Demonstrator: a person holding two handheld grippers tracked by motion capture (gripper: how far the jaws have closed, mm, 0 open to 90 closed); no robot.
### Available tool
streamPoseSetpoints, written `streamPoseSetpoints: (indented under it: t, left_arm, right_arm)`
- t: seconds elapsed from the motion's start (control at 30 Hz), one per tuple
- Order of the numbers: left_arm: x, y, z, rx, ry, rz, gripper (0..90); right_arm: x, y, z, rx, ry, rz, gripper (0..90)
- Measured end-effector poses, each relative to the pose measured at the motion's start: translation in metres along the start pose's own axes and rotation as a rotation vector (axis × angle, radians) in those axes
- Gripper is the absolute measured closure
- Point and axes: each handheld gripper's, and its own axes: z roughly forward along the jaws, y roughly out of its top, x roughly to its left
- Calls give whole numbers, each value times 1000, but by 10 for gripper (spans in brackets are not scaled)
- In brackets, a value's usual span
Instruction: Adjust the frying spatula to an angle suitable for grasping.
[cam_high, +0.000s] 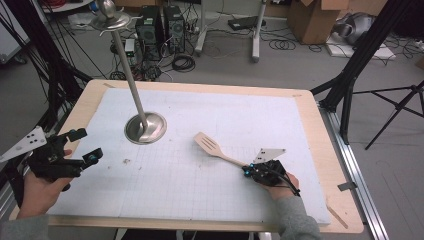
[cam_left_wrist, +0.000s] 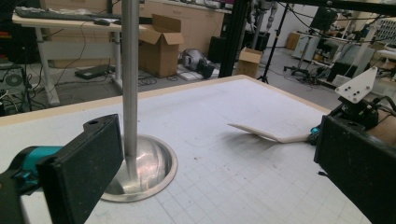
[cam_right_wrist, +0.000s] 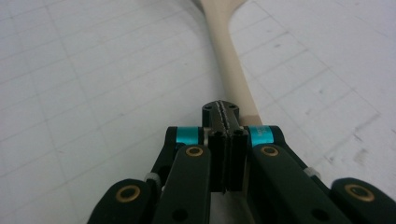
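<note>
A wooden slotted spatula (cam_high: 212, 147) lies on the white gridded mat (cam_high: 200, 180), blade toward the far left and handle toward my right gripper (cam_high: 247, 171). In the right gripper view the jaws (cam_right_wrist: 225, 109) are pressed together, and the spatula handle (cam_right_wrist: 229, 56) runs up to them and passes under their right side; nothing sits between them. My left gripper (cam_high: 86, 145) hovers at the table's left edge with its jaws wide apart and nothing in them. The left gripper view looks past its jaws (cam_left_wrist: 210, 172) at the spatula (cam_left_wrist: 261, 132), whose blade is tilted a little off the mat.
A metal stand with a round dished base (cam_high: 145, 127) and a tall slanted pole (cam_high: 127, 65) rises left of the mat's centre, close in front of the left gripper (cam_left_wrist: 149, 163). The wooden table edge (cam_high: 345, 210) borders the mat. Boxes, cables and tripods stand on the floor beyond.
</note>
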Motion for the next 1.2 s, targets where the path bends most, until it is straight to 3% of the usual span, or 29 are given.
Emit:
streamPoseSetpoints:
  t: [0.2,0.23,0.27,0.3,0.47,0.57,0.9,1.03,1.1,1.2]
  left_arm:
    - [0,0,-2,-3,4,-1,18]
    - [0,1,-3,-3,5,2,18]
    - [0,2,-4,-6,6,4,18]
    - [0,2,-5,-9,8,5,17]
    - [0,2,-11,-15,19,0,17]
    - [0,1,-14,-12,25,2,18]
    - [-3,0,-9,-2,10,21,17]
    - [-2,-2,-5,11,10,26,17]
    - [-1,-3,-4,16,11,20,17]
    - [0,-4,-2,25,8,19,18]
  right_arm:
    - [-2,0,-1,-9,3,16,900]
    - [0,4,-3,-37,42,33,900]
    - [0,4,-3,-37,42,33,900]
    - [3,12,-5,-86,59,34,900]
    - [3,25,1,-127,48,71,900]
    - [-2,37,11,-123,8,83,900]
    - [-12,45,35,-81,-24,112,900]
    - [-15,49,44,-48,-35,93,900]
    - [-12,52,52,-3,-50,46,900]
    - [-11,52,52,1,-52,37,900]
